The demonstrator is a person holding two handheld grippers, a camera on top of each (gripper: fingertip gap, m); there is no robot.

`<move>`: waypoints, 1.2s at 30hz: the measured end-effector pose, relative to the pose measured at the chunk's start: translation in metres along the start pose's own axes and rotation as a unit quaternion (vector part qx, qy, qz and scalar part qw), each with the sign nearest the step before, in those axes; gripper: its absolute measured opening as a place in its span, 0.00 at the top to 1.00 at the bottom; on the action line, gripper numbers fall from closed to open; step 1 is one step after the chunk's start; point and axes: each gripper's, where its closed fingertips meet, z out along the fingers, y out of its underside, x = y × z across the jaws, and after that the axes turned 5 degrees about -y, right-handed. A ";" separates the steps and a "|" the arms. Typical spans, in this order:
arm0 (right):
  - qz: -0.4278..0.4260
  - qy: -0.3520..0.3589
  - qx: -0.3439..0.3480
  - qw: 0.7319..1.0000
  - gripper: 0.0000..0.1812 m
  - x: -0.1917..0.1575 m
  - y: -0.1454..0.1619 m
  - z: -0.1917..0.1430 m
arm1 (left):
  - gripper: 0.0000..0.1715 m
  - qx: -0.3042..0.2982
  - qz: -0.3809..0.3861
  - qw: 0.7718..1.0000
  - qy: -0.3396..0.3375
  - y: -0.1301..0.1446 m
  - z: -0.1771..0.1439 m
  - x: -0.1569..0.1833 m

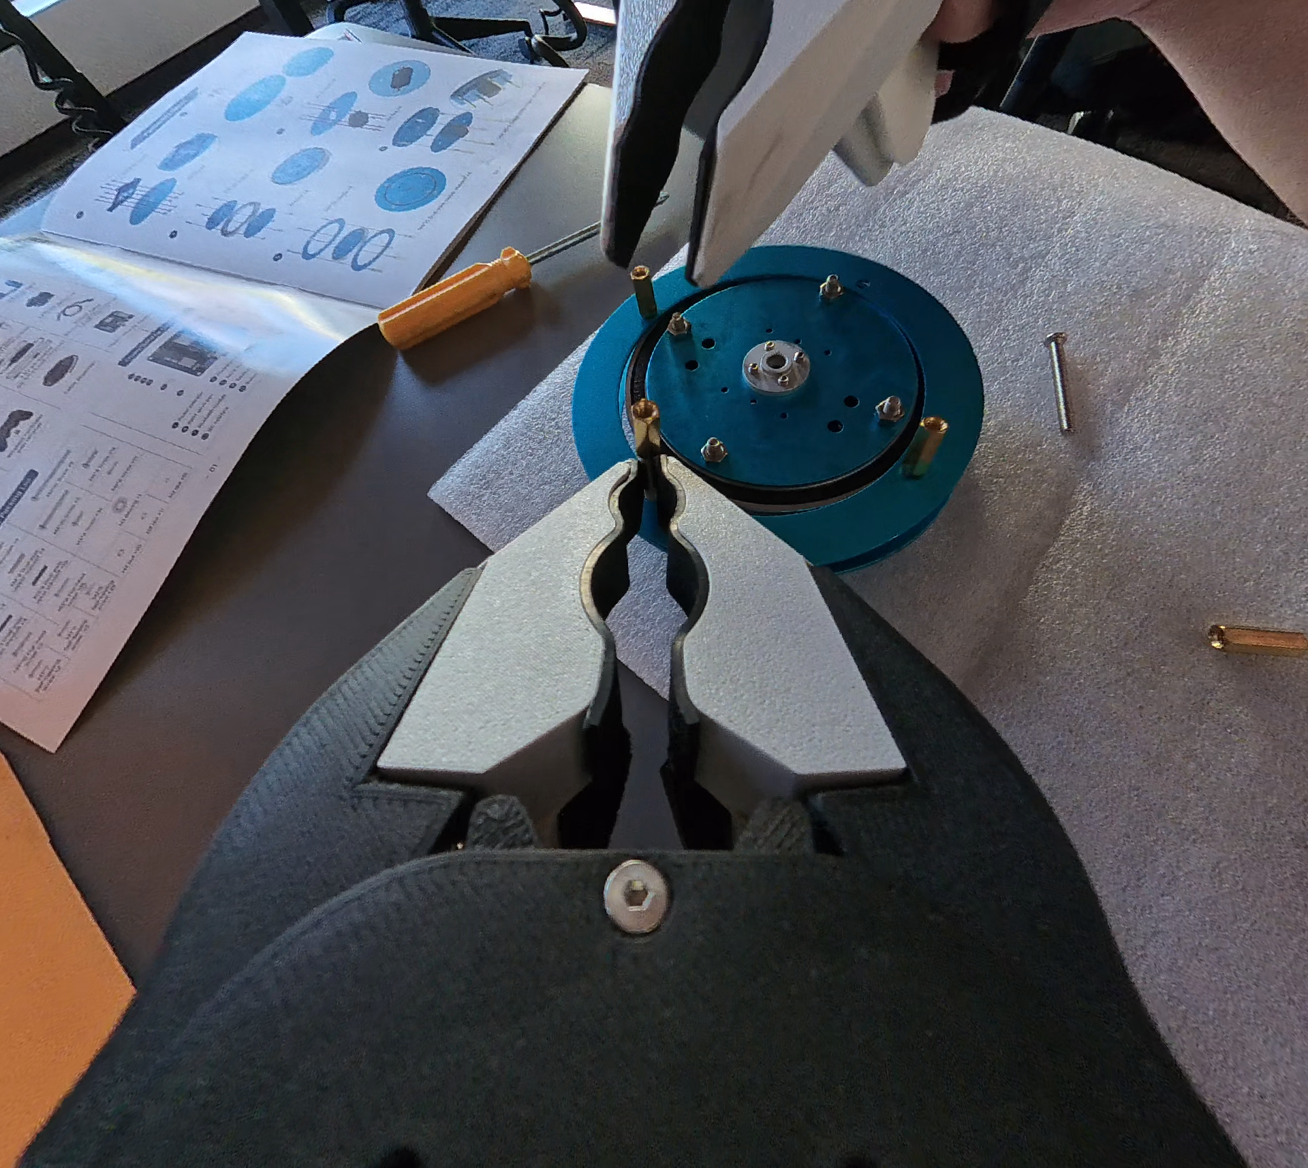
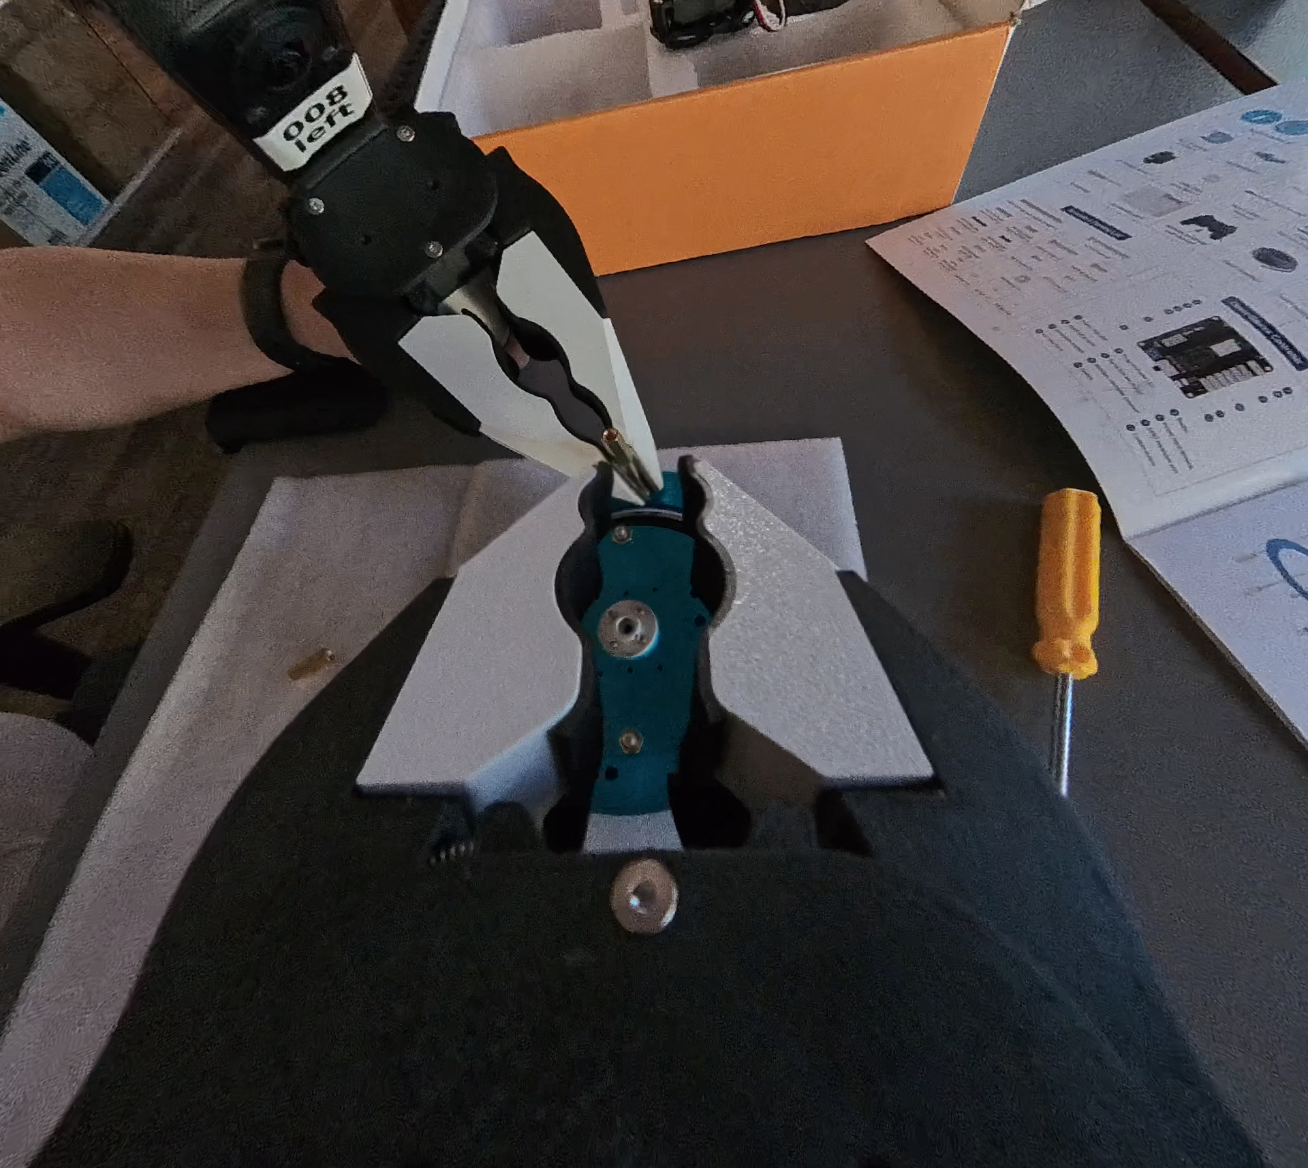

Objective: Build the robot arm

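Observation:
A blue round disc assembly (image 1: 941, 462) with a silver hub (image 1: 775, 366) lies on a white foam sheet (image 1: 1062, 532). My left gripper (image 1: 645, 470) is shut on a brass standoff (image 1: 645, 426) that stands upright at the disc's near-left rim. Two more brass standoffs (image 1: 642, 293) (image 1: 926, 446) stand on the rim. My right gripper (image 1: 662, 267) comes down from above, open and empty, with its fingertips at the disc's far-left edge. In the right wrist view, my right gripper (image 2: 645, 483) straddles the disc (image 2: 637, 695), and the left gripper (image 2: 633, 469) holds the standoff (image 2: 616, 446) just ahead.
A loose brass standoff (image 1: 1256, 639) and a screw (image 1: 1058, 380) lie on the foam at right. An orange-handled screwdriver (image 1: 453, 306) and an open instruction booklet (image 1: 283, 157) lie on the dark table at left. An open orange box (image 2: 743, 164) with parts stands behind. The tips of one gripper are about 5 cm away from the tips of the other. My left gripper's tips are some 12 cm from the screw (image 1: 1058, 380).

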 end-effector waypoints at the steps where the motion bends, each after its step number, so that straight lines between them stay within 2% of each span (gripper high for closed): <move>1: 0.000 0.006 0.001 1.000 0.90 0.002 0.000 -0.001 | 0.99 0.000 -0.003 1.000 0.002 0.000 0.000 0.000; 7: 0.026 0.020 0.005 0.999 0.92 0.012 0.007 -0.007 | 1.00 -0.004 -0.043 0.999 0.018 -0.001 0.001 -0.001; 11: 0.029 -0.008 0.008 1.000 0.90 0.003 0.007 0.000 | 0.99 -0.006 -0.065 0.997 0.032 0.000 0.001 0.000; 14: 0.011 -0.040 0.023 0.999 0.87 -0.010 -0.005 0.007 | 0.99 -0.010 -0.059 0.998 0.034 0.001 0.001 0.001; 18: 0.002 -0.048 -0.009 0.999 0.84 -0.009 -0.010 0.017 | 1.00 -0.015 -0.056 0.998 0.033 0.002 0.002 0.002; 23: -0.002 -0.059 -0.063 0.996 0.84 -0.011 0.001 0.029 | 0.99 -0.010 -0.058 0.998 0.036 0.000 0.002 0.003; 26: 0.007 -0.057 -0.082 0.995 0.87 -0.007 0.009 0.036 | 0.99 -0.010 -0.064 0.997 0.041 0.000 0.002 0.003; 27: 0.008 -0.063 -0.088 0.994 0.94 -0.008 0.011 0.037 | 0.99 -0.010 -0.066 0.997 0.042 0.000 0.002 0.003; 28: 0.007 -0.062 -0.092 0.994 0.96 -0.007 0.013 0.038 | 0.99 -0.010 -0.065 0.997 0.044 0.000 0.002 0.003; 31: 0.009 -0.061 -0.095 0.994 0.97 -0.006 0.013 0.038 | 0.98 -0.006 -0.068 0.997 0.045 -0.001 0.000 0.003; 33: 0.014 -0.061 -0.098 0.993 0.97 -0.005 0.014 0.038 | 0.89 -0.001 -0.093 0.995 0.029 -0.001 -0.008 -0.006; 35: 0.009 -0.057 -0.105 0.993 0.97 -0.004 0.015 0.038 | 0.88 0.027 -0.145 0.988 0.038 -0.006 -0.022 -0.011; 36: 0.008 -0.057 -0.106 0.993 0.97 -0.004 0.015 0.038 | 0.91 0.037 -0.170 0.983 0.054 -0.008 -0.028 -0.009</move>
